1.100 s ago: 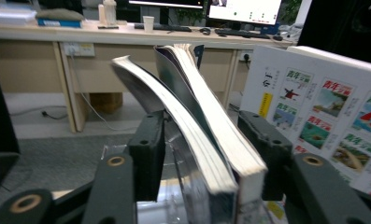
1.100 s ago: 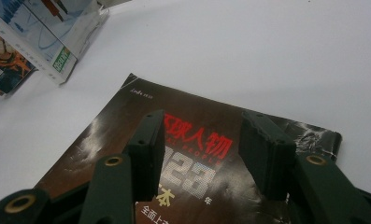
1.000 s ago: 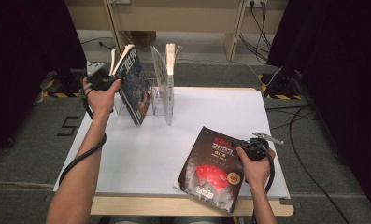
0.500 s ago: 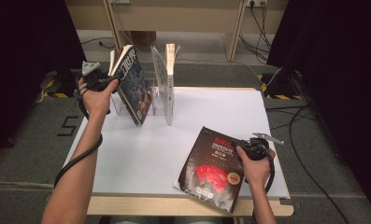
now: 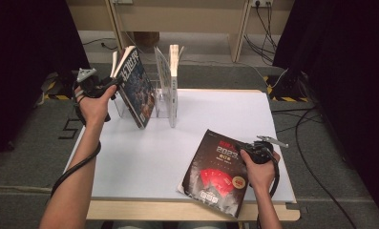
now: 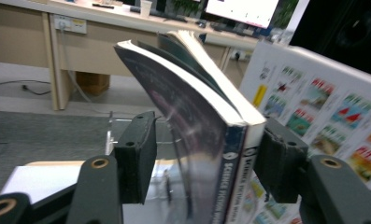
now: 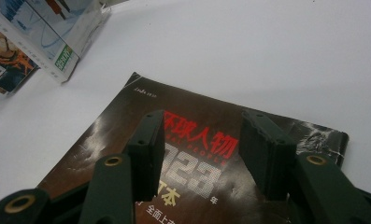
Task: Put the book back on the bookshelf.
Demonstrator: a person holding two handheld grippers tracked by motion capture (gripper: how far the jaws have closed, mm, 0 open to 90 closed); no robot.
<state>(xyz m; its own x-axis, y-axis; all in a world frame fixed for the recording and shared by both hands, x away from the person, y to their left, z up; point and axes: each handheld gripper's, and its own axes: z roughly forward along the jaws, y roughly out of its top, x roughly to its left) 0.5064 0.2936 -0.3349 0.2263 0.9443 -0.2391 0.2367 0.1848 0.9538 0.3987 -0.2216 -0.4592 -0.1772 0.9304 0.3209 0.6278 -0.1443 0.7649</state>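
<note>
Two books [image 5: 135, 88] lean left in a clear acrylic stand [image 5: 159, 98] at the back left of the white table [image 5: 215, 114]. My left gripper [image 5: 110, 87] is at their spines. In the left gripper view its jaws stand open around both spines [image 6: 234, 177], with a gap showing at the left pad [image 6: 137, 158]. A dark magazine with red lettering [image 5: 218, 171] lies flat near the front right. My right gripper [image 5: 242, 147] hovers open just above its top edge [image 7: 206, 158], nothing between the jaws.
A thin colourful magazine [image 5: 174, 71] stands upright in the stand to the right of the leaning books. The dark magazine's lower corner overhangs the table's wooden front edge [image 5: 144, 210]. Cables lie on the floor at the right [image 5: 311, 143].
My left hand and gripper have shifted slightly left and away, staying at the books' spines. The right gripper and the dark magazine have not moved.
</note>
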